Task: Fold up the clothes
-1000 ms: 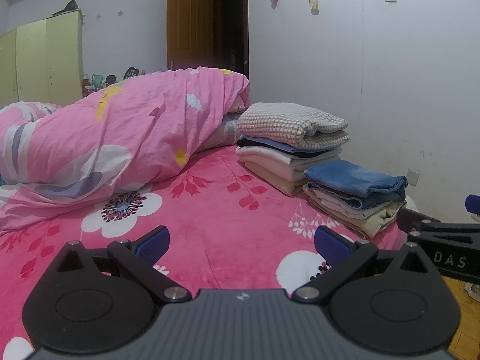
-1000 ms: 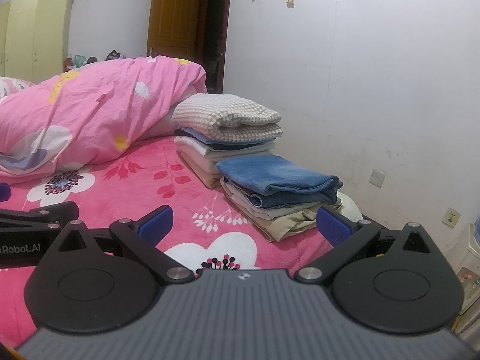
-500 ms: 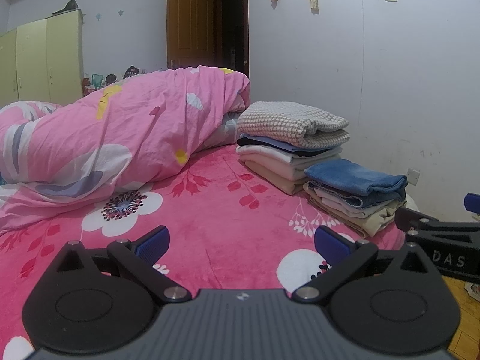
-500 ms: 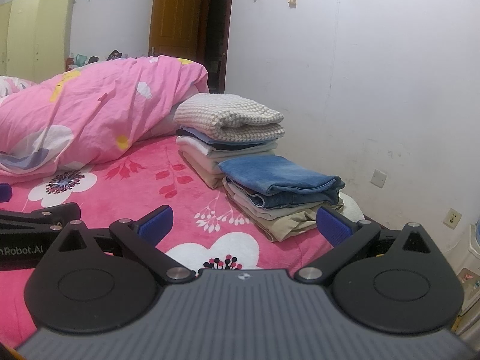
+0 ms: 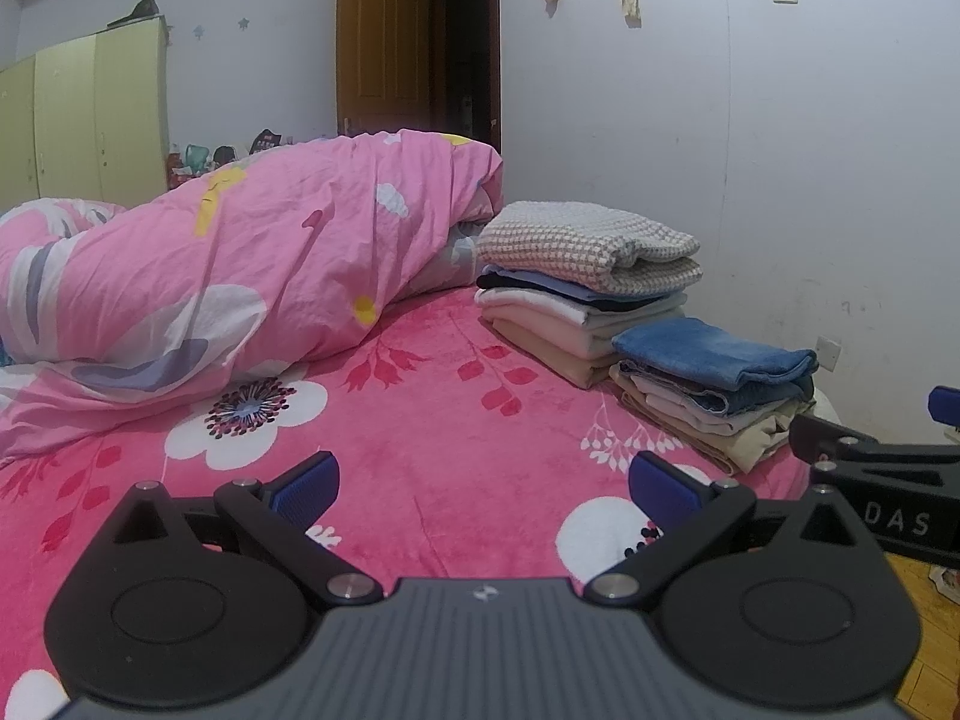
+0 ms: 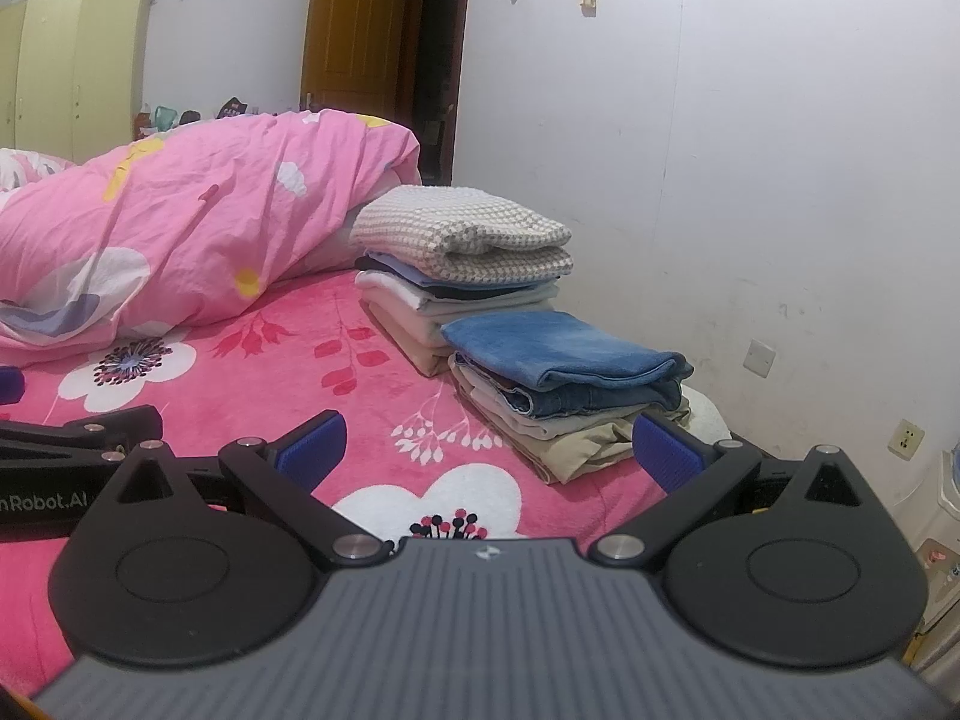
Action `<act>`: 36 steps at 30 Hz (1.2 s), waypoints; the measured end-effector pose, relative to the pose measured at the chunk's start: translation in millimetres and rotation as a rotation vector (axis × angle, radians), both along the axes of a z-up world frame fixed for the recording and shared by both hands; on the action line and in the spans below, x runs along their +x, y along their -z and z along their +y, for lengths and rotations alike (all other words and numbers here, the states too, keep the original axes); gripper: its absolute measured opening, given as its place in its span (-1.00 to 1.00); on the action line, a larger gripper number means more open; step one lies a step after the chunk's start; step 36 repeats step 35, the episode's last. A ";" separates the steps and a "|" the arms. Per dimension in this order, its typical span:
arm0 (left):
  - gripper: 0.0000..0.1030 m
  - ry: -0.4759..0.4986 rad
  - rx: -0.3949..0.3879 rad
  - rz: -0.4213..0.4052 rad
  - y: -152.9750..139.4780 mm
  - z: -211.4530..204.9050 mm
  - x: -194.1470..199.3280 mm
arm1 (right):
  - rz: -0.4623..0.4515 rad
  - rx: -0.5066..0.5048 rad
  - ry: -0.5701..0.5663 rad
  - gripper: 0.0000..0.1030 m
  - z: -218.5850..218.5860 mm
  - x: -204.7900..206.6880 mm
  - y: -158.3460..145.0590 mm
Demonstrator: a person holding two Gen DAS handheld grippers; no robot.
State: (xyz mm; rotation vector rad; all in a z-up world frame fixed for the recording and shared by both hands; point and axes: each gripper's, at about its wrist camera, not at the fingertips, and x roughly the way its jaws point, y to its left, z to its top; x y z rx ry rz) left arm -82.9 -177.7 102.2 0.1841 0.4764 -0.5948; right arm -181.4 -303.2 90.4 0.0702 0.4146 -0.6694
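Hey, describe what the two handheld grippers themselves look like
Both match: left gripper and right gripper have a ribbed grey body, black linkage arms with silver pivot pins, round black discs, and blue ridged finger pads. White lettering marks their sides. No hands, sleeves or cables show.

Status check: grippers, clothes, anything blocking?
Left gripper open, empty; right gripper open, empty. Two folded stacks at the bed's right edge. Pink quilt bunched at left; nothing between the grippers.

Folded clothes, seemingly two stacks
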 end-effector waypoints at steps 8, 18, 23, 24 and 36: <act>1.00 0.000 -0.001 -0.001 0.5 2.1 0.4 | 0.002 -0.001 -0.003 0.97 3.0 0.5 0.1; 1.00 -0.003 -0.001 0.001 0.3 1.5 0.0 | 0.003 0.000 -0.005 0.97 1.7 2.3 1.3; 1.00 -0.003 -0.001 0.004 1.3 2.7 0.2 | 0.005 0.000 -0.007 0.97 1.7 3.0 1.5; 1.00 -0.004 0.000 0.005 1.4 2.8 0.3 | 0.005 0.000 -0.008 0.97 1.8 3.0 1.5; 1.00 -0.005 0.000 0.006 2.3 3.1 1.6 | 0.005 0.001 -0.009 0.97 2.6 3.6 2.1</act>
